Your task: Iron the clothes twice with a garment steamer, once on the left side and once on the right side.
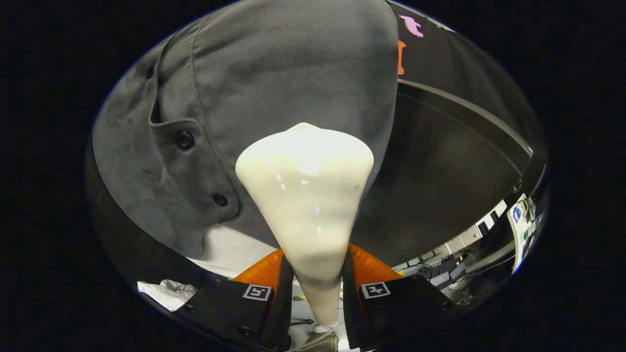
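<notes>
Gripper (317, 288) fingers are pinching the narrow handle of the cream garment steamer (305, 195), one finger pressed on each side of it, so the tool sits firmly between them with its wide head pointing away, toward the clothes. That head rests against, or just short of, the grey shirt (274, 73) hanging beyond the fingers; whether it touches the cloth I cannot tell from where I stand. The steamer meets the shirt on its right-hand panel, to the right of the button placket (195, 161), where dark buttons run down a folded edge. A white garment (230, 247) peeks out under the shirt's hem, near the left finger, and a crumpled white cloth (168, 292) lies nearer still on that side.

By my reckoning one side pass is under way, low on the panel, not far above the hem. To do it well, the head should stay flat to the fabric and travel in one slow, straight line along the panel, without tipping. Keeping clear of the placket would spare the buttons a knock. The hold looks secure enough that the handle should not twist, though a hanging shirt may swing away if pushed hard.
</notes>
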The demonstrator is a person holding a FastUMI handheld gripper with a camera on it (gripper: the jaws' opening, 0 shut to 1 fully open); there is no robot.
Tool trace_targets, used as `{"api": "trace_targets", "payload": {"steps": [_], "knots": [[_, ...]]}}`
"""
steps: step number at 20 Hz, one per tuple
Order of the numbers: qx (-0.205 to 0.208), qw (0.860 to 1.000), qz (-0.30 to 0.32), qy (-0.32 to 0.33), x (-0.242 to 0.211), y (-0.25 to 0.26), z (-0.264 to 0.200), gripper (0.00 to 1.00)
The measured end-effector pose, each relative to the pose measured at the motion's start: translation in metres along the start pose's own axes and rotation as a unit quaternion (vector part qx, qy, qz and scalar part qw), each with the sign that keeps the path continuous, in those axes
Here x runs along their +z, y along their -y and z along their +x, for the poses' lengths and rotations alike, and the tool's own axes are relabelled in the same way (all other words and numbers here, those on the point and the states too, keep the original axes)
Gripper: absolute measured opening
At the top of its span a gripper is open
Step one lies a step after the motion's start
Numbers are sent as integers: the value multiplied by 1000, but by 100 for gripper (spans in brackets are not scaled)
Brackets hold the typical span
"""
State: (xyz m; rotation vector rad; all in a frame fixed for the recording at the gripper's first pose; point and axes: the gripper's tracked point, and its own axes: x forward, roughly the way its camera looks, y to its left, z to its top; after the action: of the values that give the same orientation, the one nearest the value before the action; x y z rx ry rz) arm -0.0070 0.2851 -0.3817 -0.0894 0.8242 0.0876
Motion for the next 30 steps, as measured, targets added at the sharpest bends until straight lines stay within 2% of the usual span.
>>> {"api": "trace_targets", "payload": {"steps": [1, 2, 7, 14, 19, 24, 30], "knots": [[-10, 1000, 6, -4, 1, -3, -10, 52], [-17, 1000, 12, -4, -29, 10, -7, 52], [-48, 997, 51, 22, -8, 8, -62, 52], [-93, 984, 106, 108, 64, -4, -190, 52], [-122, 972, 109, 171, 106, -2, -280, 52], [-117, 965, 87, 216, 138, -39, -347, 52], [-99, 960, 65, 252, 160, -86, -393, 52]]}}
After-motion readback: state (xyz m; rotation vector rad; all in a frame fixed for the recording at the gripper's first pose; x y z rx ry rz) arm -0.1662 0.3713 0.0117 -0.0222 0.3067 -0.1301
